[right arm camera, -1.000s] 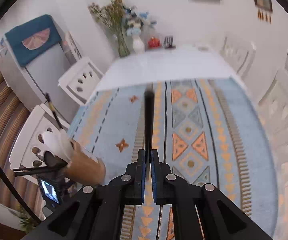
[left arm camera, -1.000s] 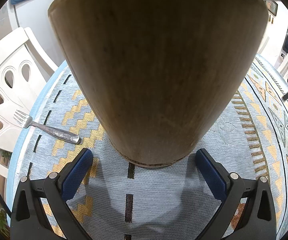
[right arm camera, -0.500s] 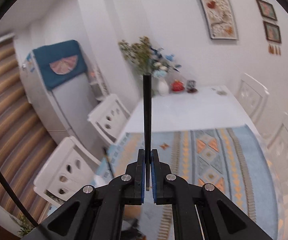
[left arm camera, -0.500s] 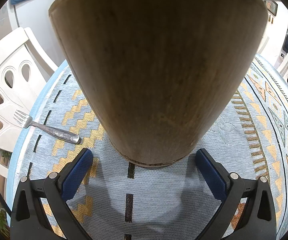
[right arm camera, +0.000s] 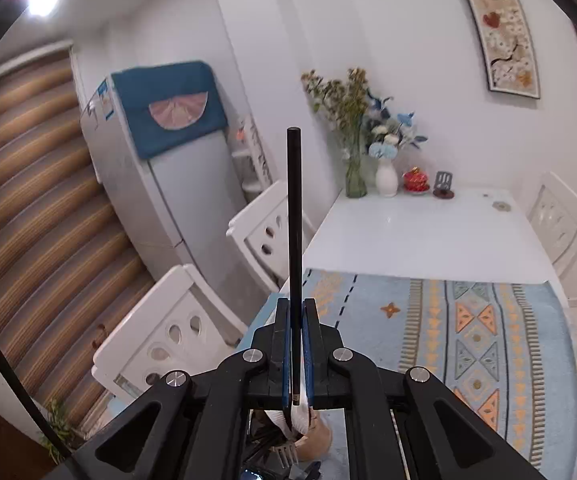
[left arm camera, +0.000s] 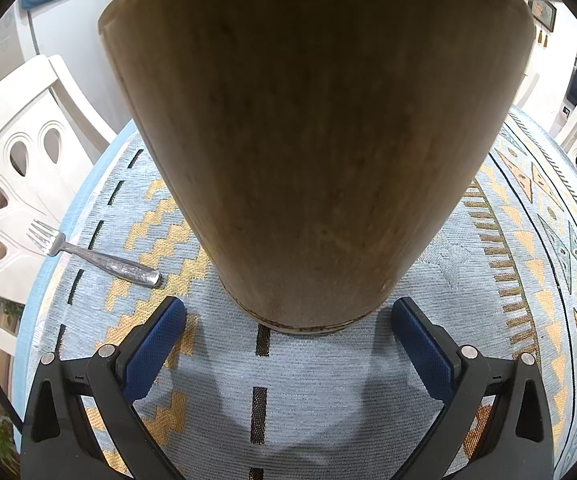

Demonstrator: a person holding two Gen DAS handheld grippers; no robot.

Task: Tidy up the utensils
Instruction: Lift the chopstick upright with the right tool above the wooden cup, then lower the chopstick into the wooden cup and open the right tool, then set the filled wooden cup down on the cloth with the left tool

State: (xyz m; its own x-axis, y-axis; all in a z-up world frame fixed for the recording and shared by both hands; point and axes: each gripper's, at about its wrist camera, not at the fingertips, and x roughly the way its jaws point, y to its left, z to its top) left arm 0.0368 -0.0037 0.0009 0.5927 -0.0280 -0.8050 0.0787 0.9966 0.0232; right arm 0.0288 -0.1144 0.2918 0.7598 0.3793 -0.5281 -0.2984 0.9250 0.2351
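A tan wooden utensil holder (left arm camera: 312, 140) stands on the patterned tablecloth (left arm camera: 328, 400) and fills the left wrist view. My left gripper (left arm camera: 288, 305) is open, its blue pads (left arm camera: 156, 340) on either side of the holder's base and apart from it. A metal fork (left arm camera: 92, 254) lies on the cloth to the left, near the table edge. My right gripper (right arm camera: 295, 308) is shut on a thin black chopstick (right arm camera: 293, 208) that points up and away. Below it the holder (right arm camera: 316, 436) shows with a white utensil (right arm camera: 300, 416) inside.
White chairs (left arm camera: 12, 168) (right arm camera: 160, 344) stand close along the table's left side. The far end of the white table (right arm camera: 428, 236) carries flower vases (right arm camera: 354, 176) and small ornaments. A fridge (right arm camera: 168, 184) stands against the wall on the left.
My right gripper has risen and tilted upward with the chopstick, so the room fills its view and the holder now sits at its bottom edge. The left gripper and holder have not moved.
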